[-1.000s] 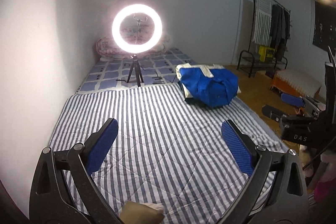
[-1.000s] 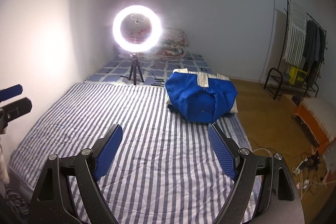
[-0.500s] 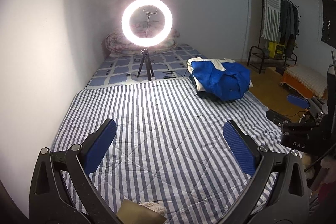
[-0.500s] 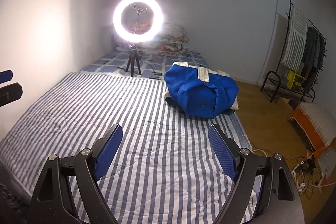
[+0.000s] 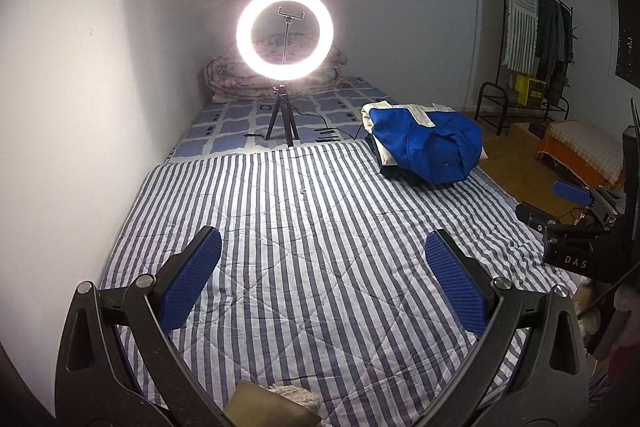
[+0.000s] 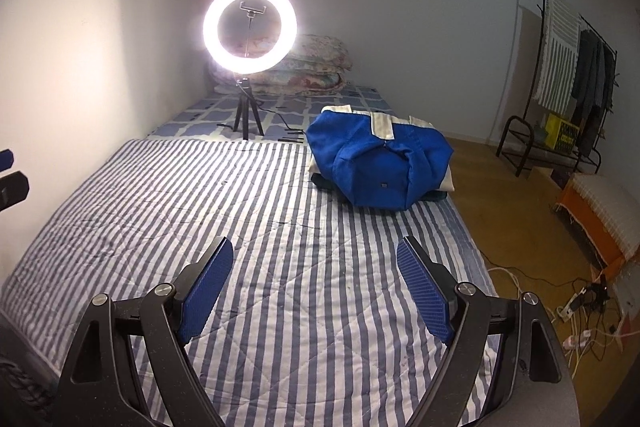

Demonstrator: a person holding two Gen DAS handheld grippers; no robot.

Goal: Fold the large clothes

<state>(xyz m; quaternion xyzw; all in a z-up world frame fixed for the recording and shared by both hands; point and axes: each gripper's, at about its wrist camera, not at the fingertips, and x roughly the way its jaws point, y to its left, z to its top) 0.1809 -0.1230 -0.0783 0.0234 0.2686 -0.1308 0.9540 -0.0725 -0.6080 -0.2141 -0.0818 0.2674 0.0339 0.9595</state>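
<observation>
A folded blue and cream garment (image 5: 428, 145) lies on a small pile at the far right of the striped bedspread (image 5: 304, 227); it also shows in the right wrist view (image 6: 380, 163). My left gripper (image 5: 320, 267) is open and empty above the near part of the bed. My right gripper (image 6: 314, 275) is open and empty, well short of the garment. The right gripper shows at the right edge of the left wrist view (image 5: 568, 203). The left gripper shows at the left edge of the right wrist view (image 6: 8, 175).
A lit ring light on a tripod (image 5: 284, 35) stands mid-bed, with a folded quilt (image 5: 240, 79) behind it by the wall. A clothes rack (image 6: 572, 67), an orange stool (image 6: 600, 211) and cables (image 6: 580, 311) are on the floor to the right.
Both grippers have moved forward over the bed toward the garment and tilted slightly; the garment looks closer. Both stay open and empty.
</observation>
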